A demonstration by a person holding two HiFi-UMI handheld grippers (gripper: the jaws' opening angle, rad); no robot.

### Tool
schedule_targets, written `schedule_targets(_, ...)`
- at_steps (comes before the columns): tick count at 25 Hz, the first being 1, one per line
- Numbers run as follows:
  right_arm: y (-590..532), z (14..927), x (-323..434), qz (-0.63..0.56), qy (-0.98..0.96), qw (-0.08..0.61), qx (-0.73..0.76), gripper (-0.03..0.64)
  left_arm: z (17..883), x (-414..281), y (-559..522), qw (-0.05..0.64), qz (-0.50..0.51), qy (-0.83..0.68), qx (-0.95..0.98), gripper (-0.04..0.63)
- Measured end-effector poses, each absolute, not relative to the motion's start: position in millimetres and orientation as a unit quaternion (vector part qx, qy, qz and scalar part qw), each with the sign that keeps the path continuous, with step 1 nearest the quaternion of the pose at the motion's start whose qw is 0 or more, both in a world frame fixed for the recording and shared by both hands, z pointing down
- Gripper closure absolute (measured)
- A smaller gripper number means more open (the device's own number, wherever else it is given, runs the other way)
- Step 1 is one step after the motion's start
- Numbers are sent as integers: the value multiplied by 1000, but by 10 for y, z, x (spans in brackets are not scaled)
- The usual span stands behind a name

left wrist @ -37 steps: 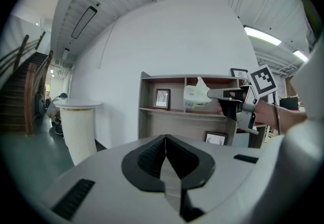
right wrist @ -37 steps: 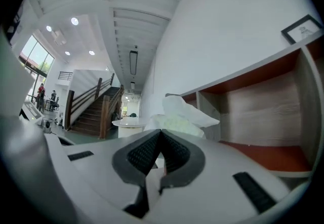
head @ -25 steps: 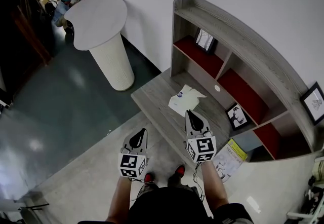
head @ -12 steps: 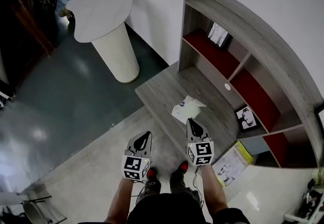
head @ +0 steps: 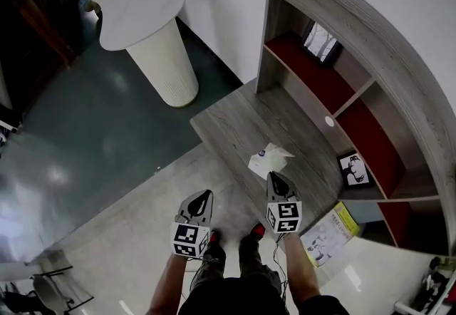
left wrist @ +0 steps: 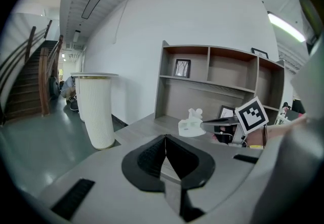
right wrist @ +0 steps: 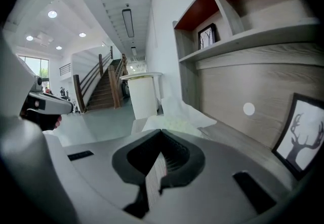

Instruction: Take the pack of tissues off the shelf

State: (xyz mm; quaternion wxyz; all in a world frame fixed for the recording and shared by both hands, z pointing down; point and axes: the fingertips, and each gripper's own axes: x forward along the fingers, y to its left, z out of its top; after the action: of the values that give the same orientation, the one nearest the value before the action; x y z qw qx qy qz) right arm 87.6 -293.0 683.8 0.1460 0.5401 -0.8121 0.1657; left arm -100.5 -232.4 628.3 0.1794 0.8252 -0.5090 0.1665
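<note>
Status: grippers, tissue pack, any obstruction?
Left gripper shut, short of the desk. Right gripper shut, tip at the tissue pack. Pack lies on the desk, near its front edge. Nothing blocking.

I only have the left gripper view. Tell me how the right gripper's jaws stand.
Observer: The right gripper has its jaws shut, with nothing between them.
Operator: Say what lies straight ahead of it.
Observer: The pack of tissues, just beyond its jaw tips. I can't tell whether they touch.
Operator: Place my left gripper from above.
Observer: In the head view the left gripper shows against the floor, short of the front edge of the desk.
</note>
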Motion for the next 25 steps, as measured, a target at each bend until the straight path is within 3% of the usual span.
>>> schedule_targets(25, -2920, 7834, 780, 206, -806, 193, 520, 588, 6928, -935, -2203, 241, 194, -511, 802, 588)
